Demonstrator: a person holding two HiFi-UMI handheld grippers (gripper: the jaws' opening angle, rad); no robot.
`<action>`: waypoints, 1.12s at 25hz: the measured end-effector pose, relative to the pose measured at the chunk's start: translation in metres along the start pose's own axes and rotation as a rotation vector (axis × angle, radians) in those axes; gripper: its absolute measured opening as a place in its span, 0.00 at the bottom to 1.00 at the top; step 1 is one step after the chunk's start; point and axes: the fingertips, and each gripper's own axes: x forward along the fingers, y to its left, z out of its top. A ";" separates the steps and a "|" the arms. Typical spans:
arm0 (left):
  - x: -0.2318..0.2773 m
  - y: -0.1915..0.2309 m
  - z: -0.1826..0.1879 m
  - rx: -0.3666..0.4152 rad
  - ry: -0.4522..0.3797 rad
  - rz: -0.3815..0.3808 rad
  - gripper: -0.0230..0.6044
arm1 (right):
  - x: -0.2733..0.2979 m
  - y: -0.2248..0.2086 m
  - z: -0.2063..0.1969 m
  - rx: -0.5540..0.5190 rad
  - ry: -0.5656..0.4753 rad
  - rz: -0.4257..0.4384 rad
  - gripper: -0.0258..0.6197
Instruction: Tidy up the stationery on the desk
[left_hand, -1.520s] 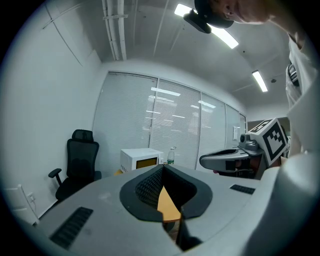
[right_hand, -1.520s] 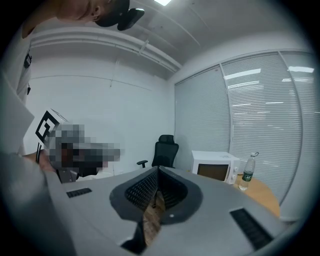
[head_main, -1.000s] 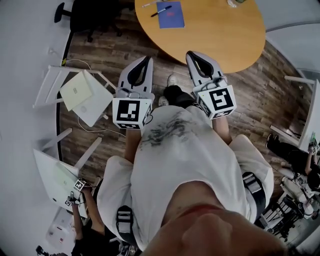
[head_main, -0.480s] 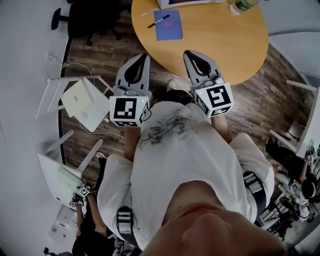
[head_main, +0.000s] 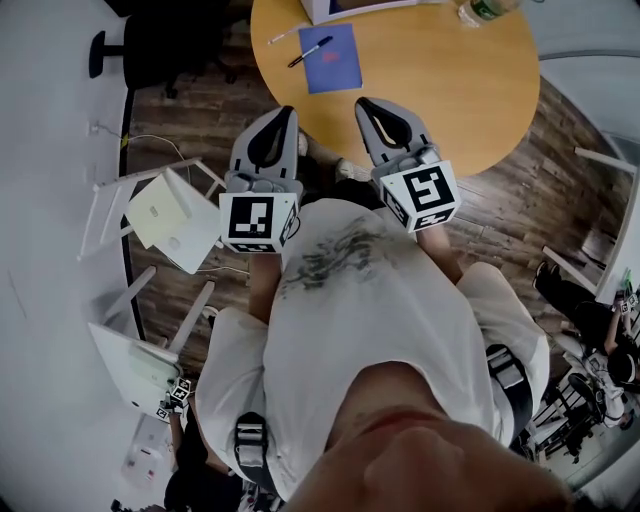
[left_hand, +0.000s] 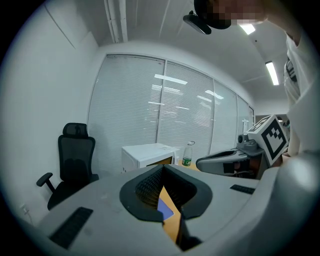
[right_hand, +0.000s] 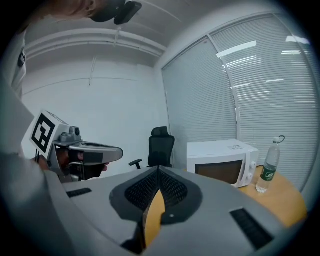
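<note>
Smooth wood-look desk (head_main: 440, 90), matt plank floor (head_main: 200, 110), seemingly paper-covered blue notebook (head_main: 332, 57).

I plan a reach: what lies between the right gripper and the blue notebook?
Nothing: only bare table between the right gripper and the notebook, in the head view.

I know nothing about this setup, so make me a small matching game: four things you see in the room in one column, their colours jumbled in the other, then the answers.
Things:
1. notebook
2. microwave
3. office chair
4. round table

Colours:
a. black
b. orange-brown wood
c. blue
d. white

Pairs: 1-c, 2-d, 3-a, 4-b.
</note>
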 end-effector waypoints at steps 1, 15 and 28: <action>0.004 0.004 -0.001 0.003 0.003 -0.010 0.05 | 0.005 -0.002 -0.001 0.006 0.005 -0.010 0.14; 0.063 0.072 -0.032 0.033 0.067 -0.235 0.05 | 0.095 -0.015 -0.023 0.106 0.114 -0.205 0.14; 0.118 0.098 -0.068 0.096 0.126 -0.438 0.05 | 0.157 -0.041 -0.060 0.206 0.199 -0.328 0.14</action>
